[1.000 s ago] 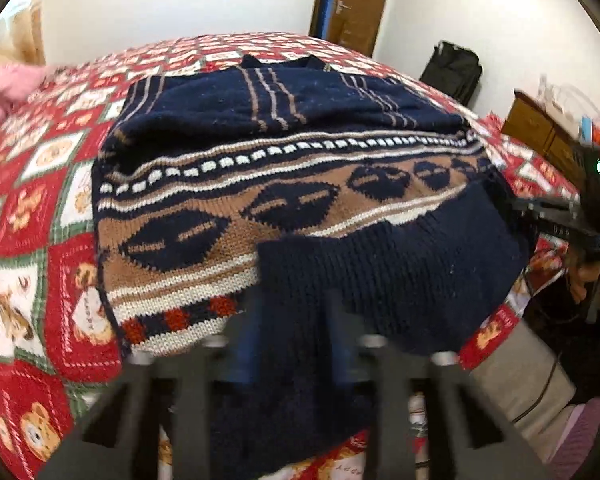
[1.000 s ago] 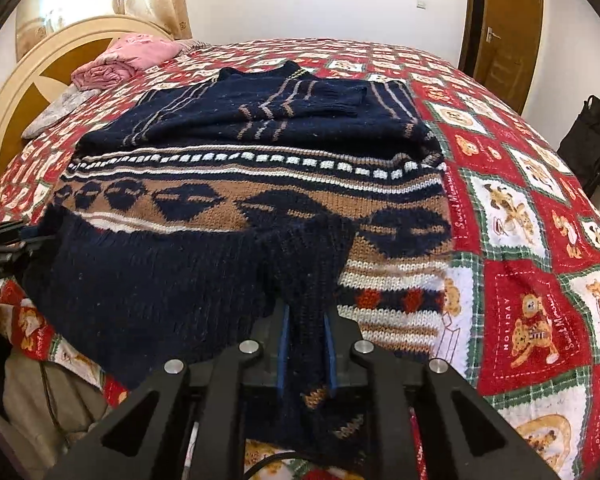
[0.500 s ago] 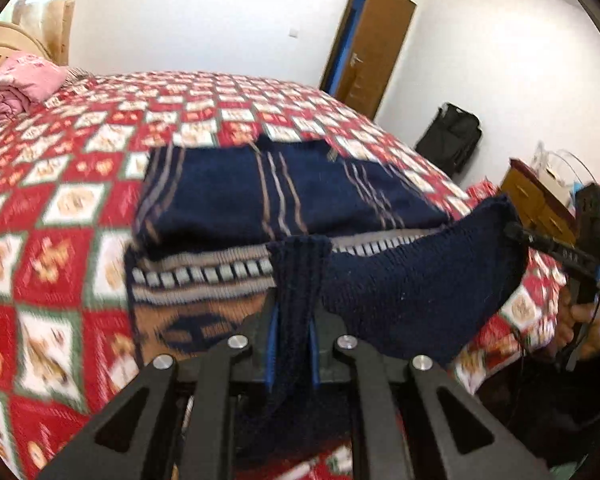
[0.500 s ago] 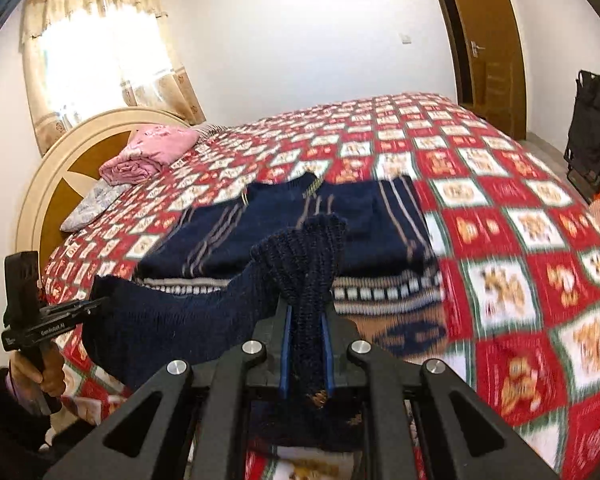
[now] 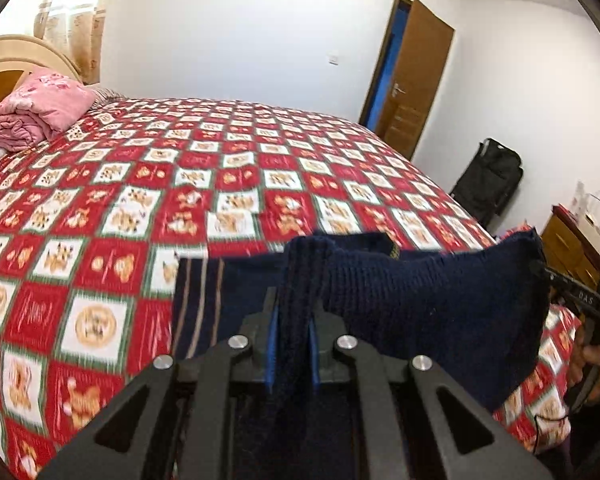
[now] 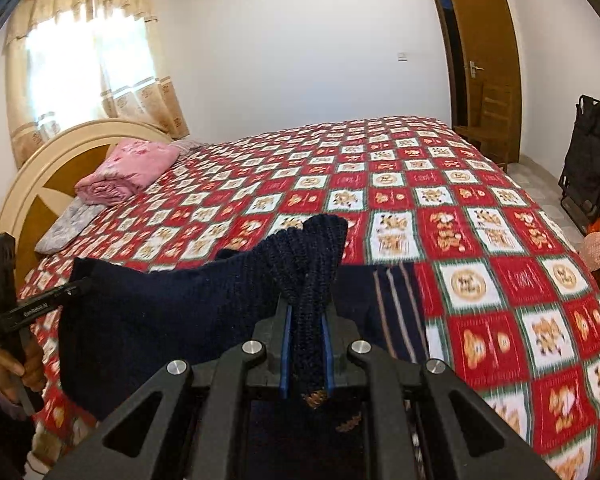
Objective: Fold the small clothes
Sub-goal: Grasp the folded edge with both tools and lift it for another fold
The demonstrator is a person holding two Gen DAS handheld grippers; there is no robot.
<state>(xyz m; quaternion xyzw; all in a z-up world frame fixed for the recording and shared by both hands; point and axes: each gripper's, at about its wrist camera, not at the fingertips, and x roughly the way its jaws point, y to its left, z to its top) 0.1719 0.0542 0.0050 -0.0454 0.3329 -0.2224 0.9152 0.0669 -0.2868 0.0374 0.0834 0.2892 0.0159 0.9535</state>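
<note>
A navy knit sweater [image 5: 428,312] with tan stripes hangs stretched between my two grippers above the near edge of the bed. My left gripper [image 5: 293,320] is shut on one corner of its hem. My right gripper [image 6: 306,320] is shut on the other corner, and the sweater [image 6: 160,320] spans from there to the left. Each gripper shows at the far side of the other's view: the right one [image 5: 580,300], the left one [image 6: 32,308]. A striped part of the sweater [image 6: 392,312] lies lower, over the bedspread.
The bed has a red and white patterned bedspread [image 5: 228,184]. A folded pink blanket [image 6: 128,172] lies by the headboard [image 6: 40,176]. A brown door [image 6: 484,60], a black bag [image 5: 488,180] and a wooden cabinet [image 5: 568,244] stand around the bed.
Both grippers have lifted the sweater's hem up off the bed and carried it forward. The patterned body that lay flat is now hidden below the raised navy fabric.
</note>
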